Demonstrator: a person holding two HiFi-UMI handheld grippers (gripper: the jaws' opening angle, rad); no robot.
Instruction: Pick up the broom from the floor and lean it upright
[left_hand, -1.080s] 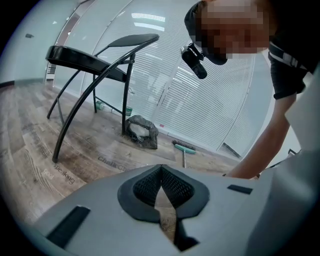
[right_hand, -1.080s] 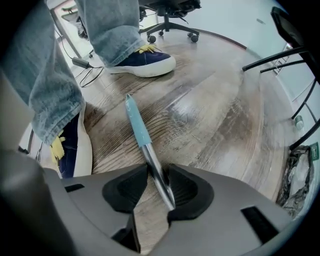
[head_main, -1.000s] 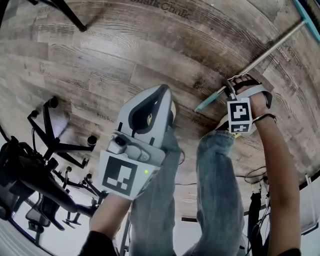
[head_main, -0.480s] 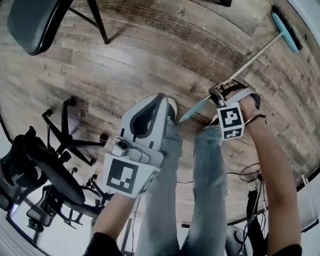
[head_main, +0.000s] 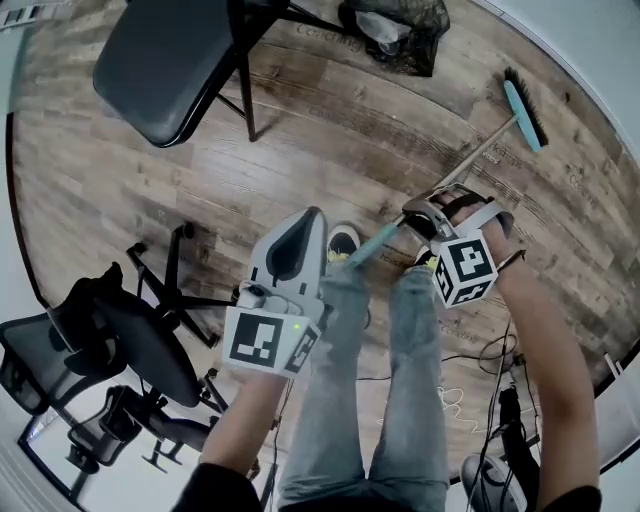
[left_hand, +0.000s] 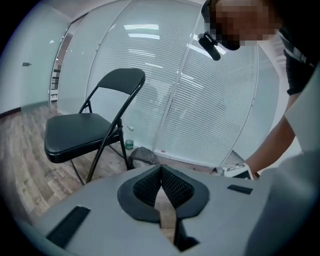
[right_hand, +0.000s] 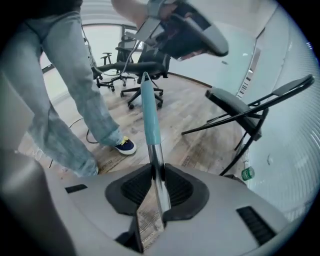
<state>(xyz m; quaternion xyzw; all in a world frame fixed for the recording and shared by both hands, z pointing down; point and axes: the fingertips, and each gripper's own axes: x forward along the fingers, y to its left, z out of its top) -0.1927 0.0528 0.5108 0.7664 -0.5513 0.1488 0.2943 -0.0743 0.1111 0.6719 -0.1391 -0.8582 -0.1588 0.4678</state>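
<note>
Currently, the right gripper (head_main: 424, 220) was clenched on the broom (head_main: 482, 148). In the right gripper view, its pads (right_hand: 171, 186) pressed the bare metal shaft just below the teal grip sleeve (right_hand: 149, 120). The jaws had just been closing, with the shaft between them. The left gripper (head_main: 298, 238) carried nothing. Its jaws met at the tips in the left gripper view (left_hand: 161, 171), with only the floor visible behind them.

Change over the last second:
- Both grippers had come up from near the wooden floor (head_main: 300, 150). More of the room entered the head view, including a black folding chair (head_main: 165, 65) and a dark bag (head_main: 395, 28).
- The grip end of the broom had risen with the right gripper. It now pointed toward the person's legs, close to a dark shoe (head_main: 343, 241).
- The bristle head (head_main: 524, 110) lay well away, near the wall at upper right. It appeared to rest on the floor, so the broom sat at a slant.

Task status: the pick-up appeared complete at the handle end only. The broom was neither vertical nor leaning on any support. By judgement, the next step was to swing the shaft toward vertical over the head, then find a surface. The grasp sat close to the handle end, so the long shaft could pivot or slip between the pads.
</note>
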